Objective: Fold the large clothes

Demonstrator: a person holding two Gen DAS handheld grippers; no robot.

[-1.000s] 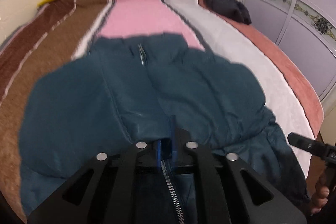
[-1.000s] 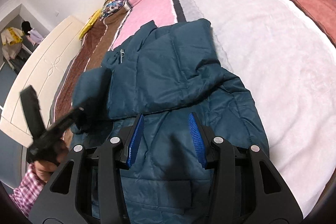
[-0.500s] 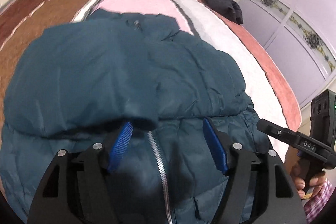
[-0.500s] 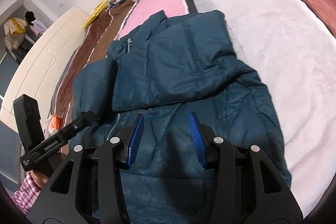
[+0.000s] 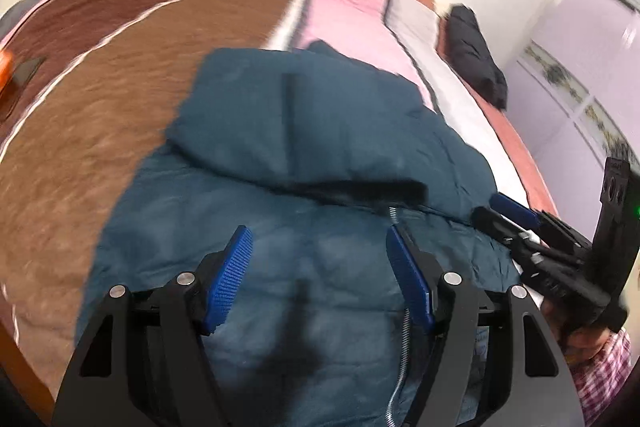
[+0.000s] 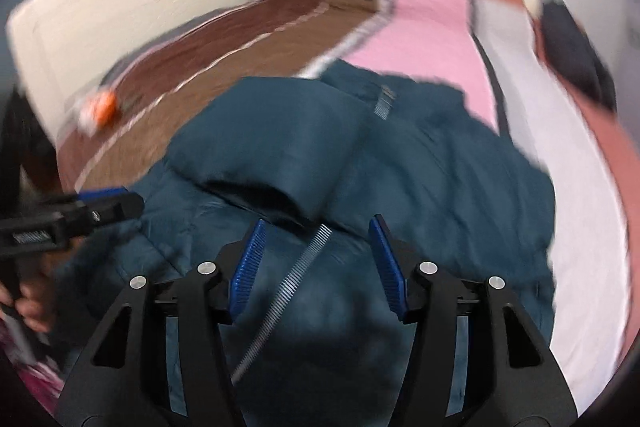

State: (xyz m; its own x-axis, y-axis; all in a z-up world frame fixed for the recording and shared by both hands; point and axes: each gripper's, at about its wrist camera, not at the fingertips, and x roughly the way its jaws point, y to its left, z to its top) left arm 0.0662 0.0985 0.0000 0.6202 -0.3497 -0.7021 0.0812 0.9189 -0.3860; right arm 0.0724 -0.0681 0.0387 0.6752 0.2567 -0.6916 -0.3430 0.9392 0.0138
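Now the teal jacket (image 5: 320, 155) lies on the striped bed (image 5: 120, 75), upper part folded down over its zipper (image 6: 288, 283). Above it, the left hand-held gripper (image 5: 316, 275) stands wide open, holding nothing; the right hand-held gripper (image 6: 316, 259) is opening, also empty. Black clothing (image 5: 476, 55) lies well apart.

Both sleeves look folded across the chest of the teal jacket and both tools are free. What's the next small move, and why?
Probably lower both tools to the jacket's near hem and pinch it either side of the zipper. The sleeves already lie crossed over the chest, the lower half is still flat on the blanket, and neither the open left tool nor the right tool, its jaws opening, holds anything.
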